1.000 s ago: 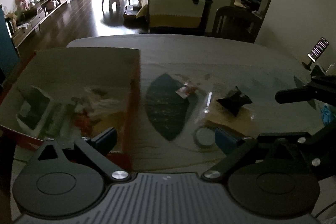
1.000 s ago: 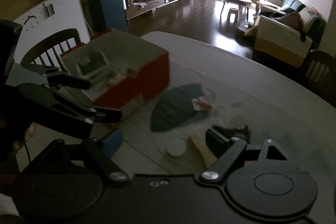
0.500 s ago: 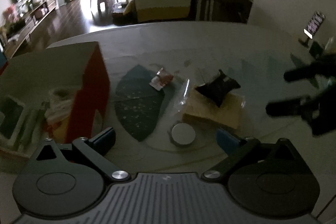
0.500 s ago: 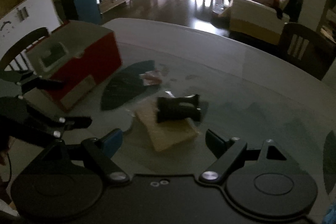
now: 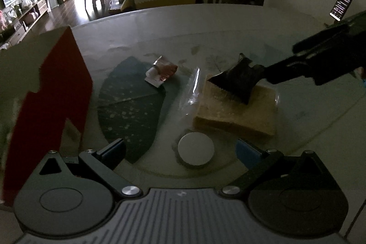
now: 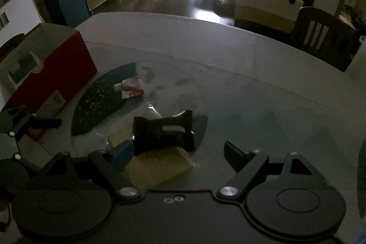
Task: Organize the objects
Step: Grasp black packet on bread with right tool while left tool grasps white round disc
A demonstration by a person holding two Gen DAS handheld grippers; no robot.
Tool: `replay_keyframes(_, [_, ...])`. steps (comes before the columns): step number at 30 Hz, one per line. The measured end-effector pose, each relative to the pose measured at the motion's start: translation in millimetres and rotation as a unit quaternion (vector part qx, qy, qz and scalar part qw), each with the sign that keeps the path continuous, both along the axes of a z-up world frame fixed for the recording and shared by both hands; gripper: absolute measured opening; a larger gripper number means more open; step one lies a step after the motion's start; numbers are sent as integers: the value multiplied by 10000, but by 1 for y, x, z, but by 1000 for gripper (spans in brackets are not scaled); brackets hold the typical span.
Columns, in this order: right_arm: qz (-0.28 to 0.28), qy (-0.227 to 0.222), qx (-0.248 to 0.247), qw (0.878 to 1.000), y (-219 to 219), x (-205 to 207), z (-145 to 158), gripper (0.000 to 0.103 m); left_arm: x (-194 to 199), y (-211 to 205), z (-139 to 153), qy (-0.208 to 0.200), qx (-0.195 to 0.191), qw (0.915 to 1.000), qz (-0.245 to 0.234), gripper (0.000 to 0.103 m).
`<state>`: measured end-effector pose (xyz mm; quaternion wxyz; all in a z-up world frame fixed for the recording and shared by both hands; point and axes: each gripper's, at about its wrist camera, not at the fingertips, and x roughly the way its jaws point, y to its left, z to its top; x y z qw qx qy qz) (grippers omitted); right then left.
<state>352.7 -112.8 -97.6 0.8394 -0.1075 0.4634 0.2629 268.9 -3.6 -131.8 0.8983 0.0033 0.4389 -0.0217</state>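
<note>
A: Left gripper (image 5: pixel 180 149): jaws spread, nothing between them. Held low and level over the near edge of the glass table (image 5: pixel 228 22), pointing toward twelve o'clock. White round disc (image 5: pixel 196 148) lies flat just ahead, between the fingertips' line.

B: Items left to right?

A: Red box (image 5: pixel 57 93) at nine o'clock, open top, contents too dim to name. Dark fan-shaped mat (image 5: pixel 130 106) at eleven. Small red-and-white packet (image 5: pixel 161 71) on the mat's far edge. Tan flat slab (image 5: pixel 235 111) at one o'clock, black pouch (image 5: pixel 238 80) resting on top.

B: Right gripper?

A: Right gripper (image 6: pixel 178 150): jaws wide, holding nothing. Reaches in from three o'clock, level, left fingertip touching or just beside the black pouch.

B: Step in hand?

A: Judged: approach for a pick, pouch first. Next move calls for centring the pouch between the jaws, closing, lifting clear of the slab, then carrying toward the red box.
</note>
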Motion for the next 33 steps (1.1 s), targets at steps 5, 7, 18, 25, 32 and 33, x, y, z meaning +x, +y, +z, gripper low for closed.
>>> replay_keyframes(5, [94, 92, -67, 9999, 14, 10, -11, 86, 6, -1, -10, -67, 110, 9999, 0, 103])
replay_keyframes(7, [108, 126, -85, 9998, 17, 13, -15, 86, 8, -1, -13, -63, 75, 9999, 33, 103])
replay_keyframes(18, [114, 399, 0, 9991, 23, 25, -34, 86, 10, -3, -22, -158, 13, 9999, 21, 99])
replay_keyframes(25, [229, 416, 61, 9989, 29, 23, -36, 83, 8, -6, -22, -163, -18, 9998, -79, 67])
replay_keyframes(32, [301, 359, 25, 9989, 31, 19, -34, 73, 7, -11, -19, -152, 58, 9998, -136, 40])
replay_keyframes(33, [312, 374, 42, 9988, 31, 19, -34, 70, 7, -11, -19, -144, 52, 9998, -145, 38])
